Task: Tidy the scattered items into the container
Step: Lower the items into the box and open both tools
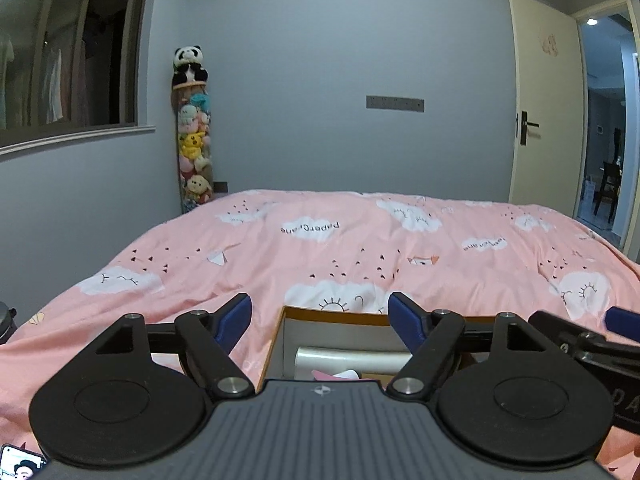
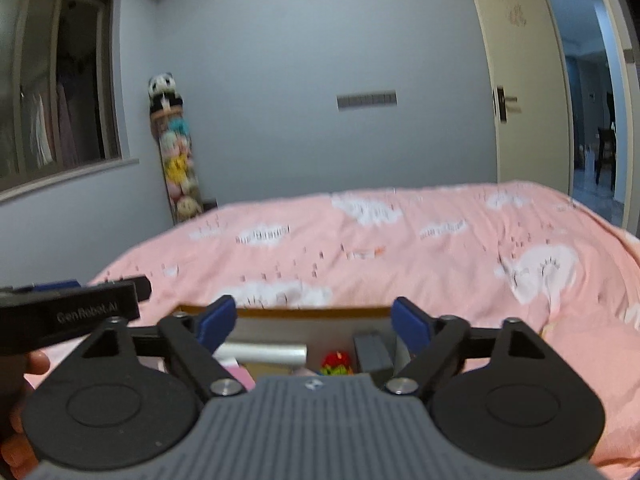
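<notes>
The left gripper (image 1: pixel 320 316) hangs over the near end of the bed, its blue-padded jaws spread wide with nothing between them. Beside it the right gripper (image 2: pixel 314 318) is likewise splayed wide and empty; a hand (image 2: pixel 24 364) shows at the left edge of the right wrist view.

Just below and ahead of both sits the container, an open cardboard box (image 1: pixel 340 315) with an orange-brown rim, resting on the bedspread. Inside it lie a silvery cylinder (image 2: pixel 264 352), a small red, yellow and green toy (image 2: pixel 337 363), a dark grey block (image 2: pixel 372 350) leaning at the right side, and something pink (image 1: pixel 334 375) near the front; what the pink thing is cannot be told.

Beyond the box stretches the pink bedspread (image 1: pixel 360 240), printed with white clouds. Against the far wall stands a tall column of plush toys (image 1: pixel 194 148) topped by a panda (image 1: pixel 189 65), and to the right a cream door (image 1: pixel 544 100) stands open.
</notes>
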`<state>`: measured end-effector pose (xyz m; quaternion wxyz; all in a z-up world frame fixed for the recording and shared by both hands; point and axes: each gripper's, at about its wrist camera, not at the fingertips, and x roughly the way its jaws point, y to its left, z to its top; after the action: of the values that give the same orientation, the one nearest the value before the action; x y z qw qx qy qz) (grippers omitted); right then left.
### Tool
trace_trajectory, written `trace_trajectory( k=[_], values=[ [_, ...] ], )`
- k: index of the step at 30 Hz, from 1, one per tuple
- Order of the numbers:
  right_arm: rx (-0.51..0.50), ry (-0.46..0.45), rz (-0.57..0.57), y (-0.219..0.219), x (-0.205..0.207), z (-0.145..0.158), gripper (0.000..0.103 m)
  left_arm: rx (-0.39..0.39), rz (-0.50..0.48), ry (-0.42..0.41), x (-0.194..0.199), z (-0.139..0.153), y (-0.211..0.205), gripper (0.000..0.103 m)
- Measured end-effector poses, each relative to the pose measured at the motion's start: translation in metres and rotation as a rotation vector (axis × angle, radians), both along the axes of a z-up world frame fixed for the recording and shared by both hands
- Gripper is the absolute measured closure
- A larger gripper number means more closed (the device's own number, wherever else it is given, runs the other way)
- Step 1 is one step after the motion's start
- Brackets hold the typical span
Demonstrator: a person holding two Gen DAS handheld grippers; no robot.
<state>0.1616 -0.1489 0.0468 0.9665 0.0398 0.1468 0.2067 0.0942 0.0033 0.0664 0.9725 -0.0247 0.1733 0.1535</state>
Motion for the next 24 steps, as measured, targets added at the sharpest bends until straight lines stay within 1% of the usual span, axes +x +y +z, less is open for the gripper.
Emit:
trace_trajectory(
  k=[2,5,8,17,24],
  values=[
    [0.008,-0.019,-0.006,0.000,-0.003,-0.001,0.005,0.003,0.014,-0.012,-0.002,-0.004,0.001,0.014],
    [-0.001,-0.005,-0.001,0.002,-0.003,-0.006,0.004,-0.007,0.024,0.002,-0.002,-0.011,0.003,0.014],
    [-0.019,0.028,0.004,0.006,0.001,-0.015,0.004,-0.019,0.028,0.037,0.000,-0.022,0.005,0.014],
    [-0.089,0.095,0.008,0.013,0.003,-0.042,0.004,0.015,0.021,0.165,0.006,-0.051,0.003,0.014],
    [-0.119,0.135,0.013,0.013,0.005,-0.057,0.004,0.043,0.005,0.209,0.007,-0.061,-0.002,0.014]
  ],
)
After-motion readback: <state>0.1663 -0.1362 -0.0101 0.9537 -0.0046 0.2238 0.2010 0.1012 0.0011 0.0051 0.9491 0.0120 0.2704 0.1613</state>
